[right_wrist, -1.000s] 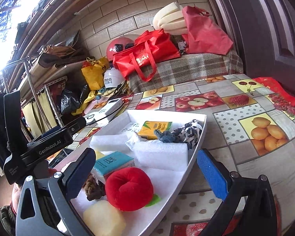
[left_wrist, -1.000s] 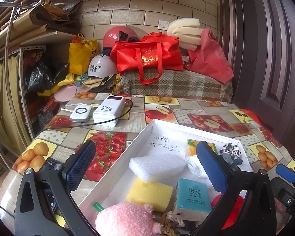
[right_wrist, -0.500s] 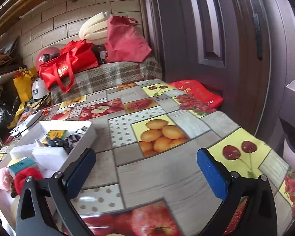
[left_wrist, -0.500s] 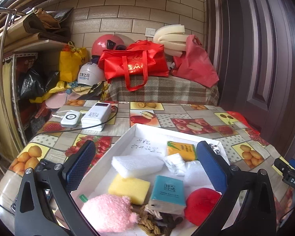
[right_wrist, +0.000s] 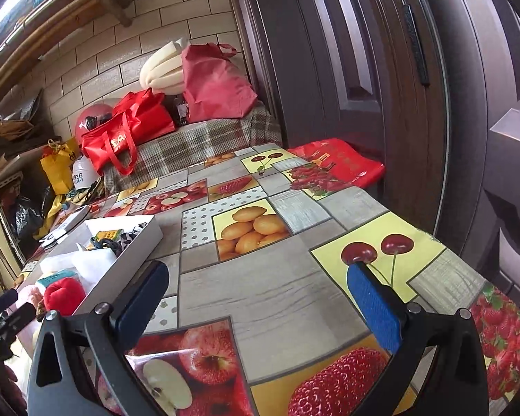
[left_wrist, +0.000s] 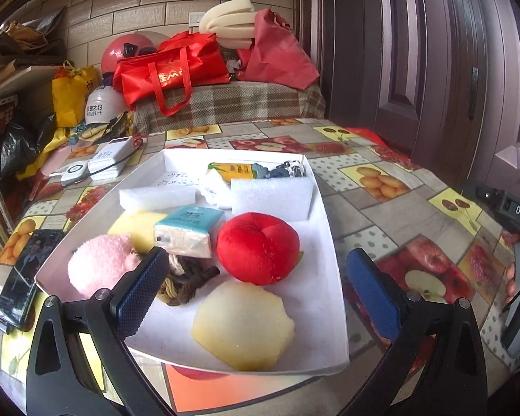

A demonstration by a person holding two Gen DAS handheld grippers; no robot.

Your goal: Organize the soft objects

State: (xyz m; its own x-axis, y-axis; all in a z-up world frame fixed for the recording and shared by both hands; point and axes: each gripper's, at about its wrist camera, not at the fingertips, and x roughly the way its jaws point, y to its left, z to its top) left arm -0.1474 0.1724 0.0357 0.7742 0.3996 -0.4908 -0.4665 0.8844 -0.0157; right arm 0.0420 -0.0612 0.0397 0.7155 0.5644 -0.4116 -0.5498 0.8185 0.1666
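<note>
While both hand-held grippers are released and carry nothing, the left hand-held gripper hangs over the white tray, probably to choose among soft objects like the red plush; the right hand-held gripper faces bare surface, well apart.

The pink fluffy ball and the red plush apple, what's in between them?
In the left wrist view, a brown knotted rope lies between the pink fluffy ball and the red plush apple, with the teal tissue pack just behind it.
</note>
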